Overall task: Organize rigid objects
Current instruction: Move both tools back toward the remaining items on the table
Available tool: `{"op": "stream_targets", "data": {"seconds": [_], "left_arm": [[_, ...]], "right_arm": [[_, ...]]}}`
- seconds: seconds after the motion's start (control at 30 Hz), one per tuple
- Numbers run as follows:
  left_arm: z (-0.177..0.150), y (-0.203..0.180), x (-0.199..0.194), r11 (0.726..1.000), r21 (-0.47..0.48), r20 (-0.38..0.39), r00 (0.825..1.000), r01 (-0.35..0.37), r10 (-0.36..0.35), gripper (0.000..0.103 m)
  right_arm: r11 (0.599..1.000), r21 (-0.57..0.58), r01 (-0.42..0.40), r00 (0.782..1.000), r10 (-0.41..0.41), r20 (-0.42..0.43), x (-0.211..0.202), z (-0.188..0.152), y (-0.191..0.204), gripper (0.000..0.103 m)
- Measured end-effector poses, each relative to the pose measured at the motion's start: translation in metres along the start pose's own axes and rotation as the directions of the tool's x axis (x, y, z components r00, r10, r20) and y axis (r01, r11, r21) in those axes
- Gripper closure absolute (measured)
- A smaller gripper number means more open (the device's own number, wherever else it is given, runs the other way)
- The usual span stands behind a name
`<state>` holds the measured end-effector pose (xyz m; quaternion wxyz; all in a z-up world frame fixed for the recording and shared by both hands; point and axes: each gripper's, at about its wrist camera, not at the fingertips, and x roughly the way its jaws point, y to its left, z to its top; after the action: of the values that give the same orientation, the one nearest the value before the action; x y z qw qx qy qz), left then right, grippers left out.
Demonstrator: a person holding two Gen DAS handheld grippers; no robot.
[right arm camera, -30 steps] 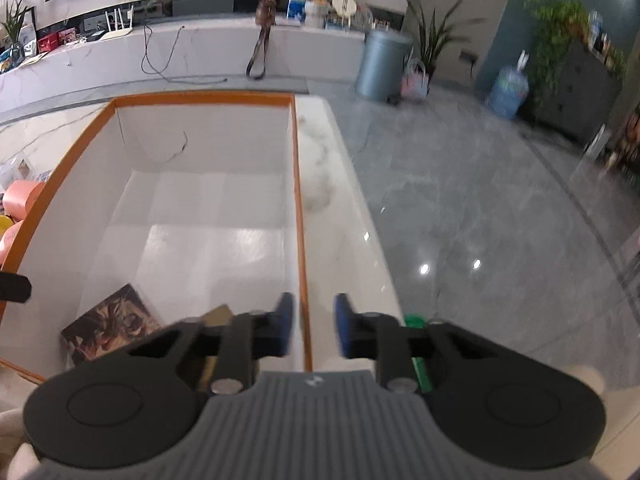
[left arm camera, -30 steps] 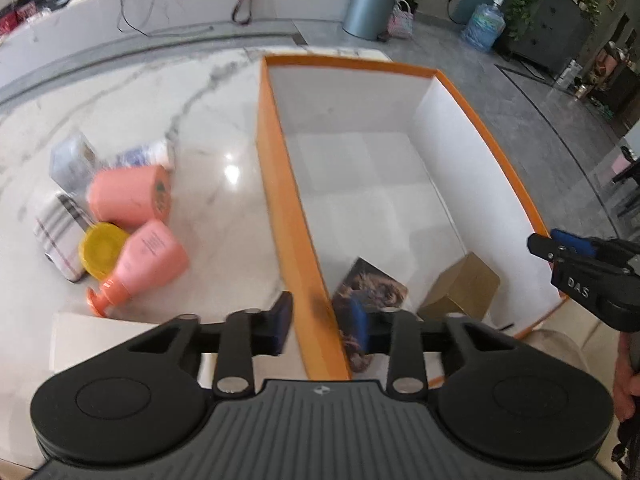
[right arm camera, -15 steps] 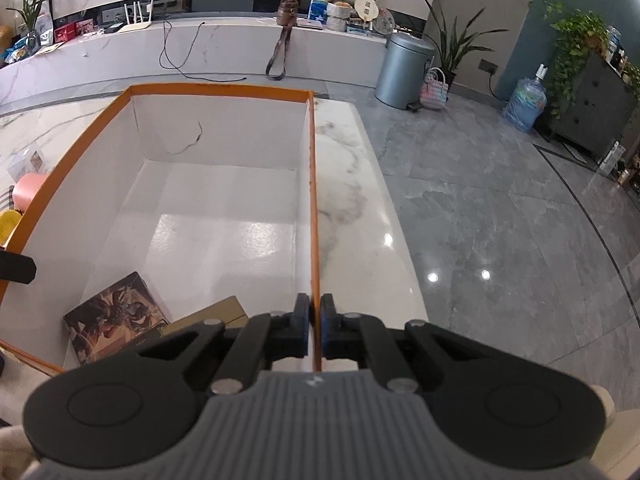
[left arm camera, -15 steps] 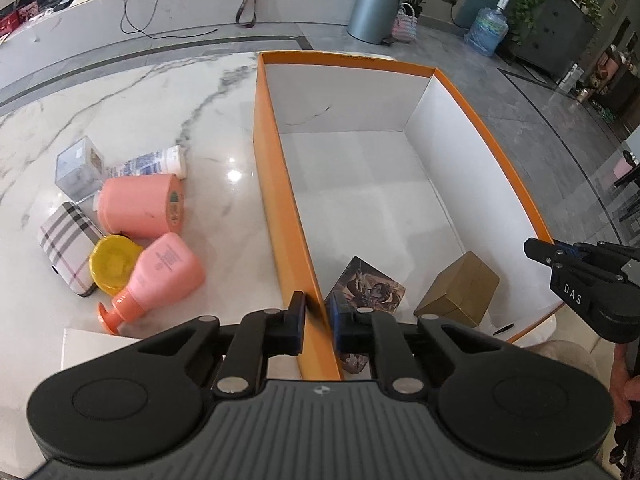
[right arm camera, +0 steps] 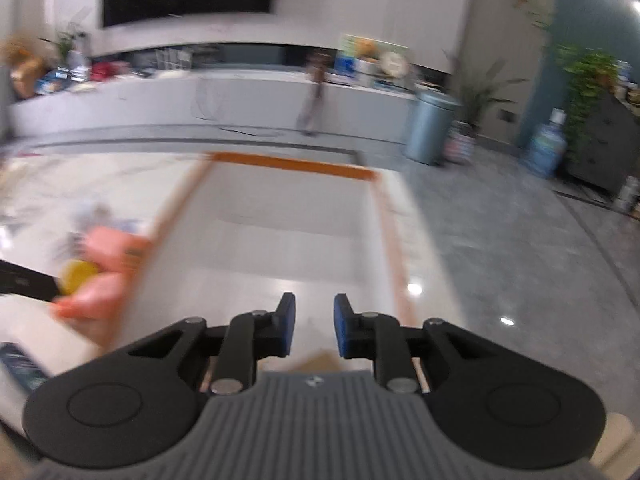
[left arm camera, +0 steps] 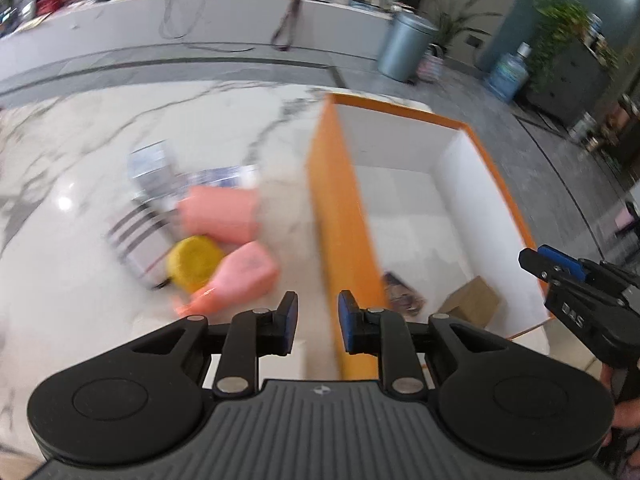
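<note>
Progress: early, by judgement; two items inside the orange-rimmed white box (left arm camera: 340, 216), a cluster left outside on the white veined marble surface (left arm camera: 80, 128).
Done: flat dark picture-printed box (left arm camera: 404, 296) and plain brown cardboard box (left arm camera: 472, 300), lying near each other on the box floor at its near end.
Left: two pink plastic bottles, one a squat cylinder on its side (left arm camera: 218, 218), the other tapered to an orange nozzle (left arm camera: 240, 276); round yellow lid (left arm camera: 194, 258) touching both; striped grey-and-white pouch (left arm camera: 138, 240); clear angular packet (left arm camera: 150, 168) and white-and-blue tube (left arm camera: 220, 176) behind, blurred.
Left gripper (left arm camera: 318, 322): blue-padded fingers apart, nothing between them; held above the box's near left wall, close to the pink cluster.
Right gripper (right arm camera: 314, 326): fingers apart, empty; poised over the box's near end, also seen in the left wrist view at the right edge (left arm camera: 544, 262).
Materials: box walls thin, stiff, matt white inside with orange edging; bottles smooth, rounded, likely to roll; cardboard box crisp-edged; marble glossy, with lamp glare.
Next, by judgement: a reach to the nearest pink bottle, gripped across its body.
Visibility: both views smeared by motion; labels unreadable.
</note>
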<state>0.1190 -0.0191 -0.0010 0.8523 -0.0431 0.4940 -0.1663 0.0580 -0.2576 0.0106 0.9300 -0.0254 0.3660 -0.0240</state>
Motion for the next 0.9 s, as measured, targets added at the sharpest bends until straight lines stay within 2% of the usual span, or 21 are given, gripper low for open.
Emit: {"op": "stream_targets", "data": {"seconds": [0.13, 0.37, 0.57, 0.67, 0.73, 0.87, 0.9], "left_arm": [[-0.006, 0.033, -0.009, 0.996, -0.068, -0.002, 0.998, -0.065, 0.065, 0.078], [-0.004, 0.076, -0.017, 0.986, -0.132, 0.024, 0.994, -0.103, 0.107, 0.078], [0.001, 0.103, -0.009, 0.980, -0.167, 0.044, 0.993, -0.104, 0.113, 0.076], [0.006, 0.113, 0.001, 0.977, -0.183, 0.041, 0.992, -0.106, 0.116, 0.068], [0.008, 0.120, 0.010, 0.974, -0.197, 0.043, 0.991, -0.114, 0.124, 0.063], [0.013, 0.135, 0.030, 0.961, -0.244, 0.026, 0.990, -0.127, 0.137, 0.055], [0.014, 0.137, 0.035, 0.959, -0.252, 0.020, 0.990, -0.129, 0.138, 0.054]], "right_arm": [[0.989, -0.049, -0.139, 0.990, 0.138, -0.014, -0.003, 0.003, 0.048, 0.082], [0.958, -0.114, -0.265, 0.964, 0.260, -0.054, 0.010, 0.013, 0.120, 0.083], [0.948, -0.127, -0.292, 0.954, 0.280, -0.104, 0.036, 0.017, 0.158, 0.081], [0.943, -0.145, -0.299, 0.951, 0.281, -0.133, 0.055, 0.021, 0.172, 0.076], [0.939, -0.158, -0.306, 0.947, 0.283, -0.152, 0.067, 0.024, 0.180, 0.068], [0.927, -0.192, -0.323, 0.939, 0.288, -0.190, 0.094, 0.028, 0.198, 0.067], [0.923, -0.201, -0.329, 0.936, 0.290, -0.199, 0.099, 0.029, 0.201, 0.064]]}}
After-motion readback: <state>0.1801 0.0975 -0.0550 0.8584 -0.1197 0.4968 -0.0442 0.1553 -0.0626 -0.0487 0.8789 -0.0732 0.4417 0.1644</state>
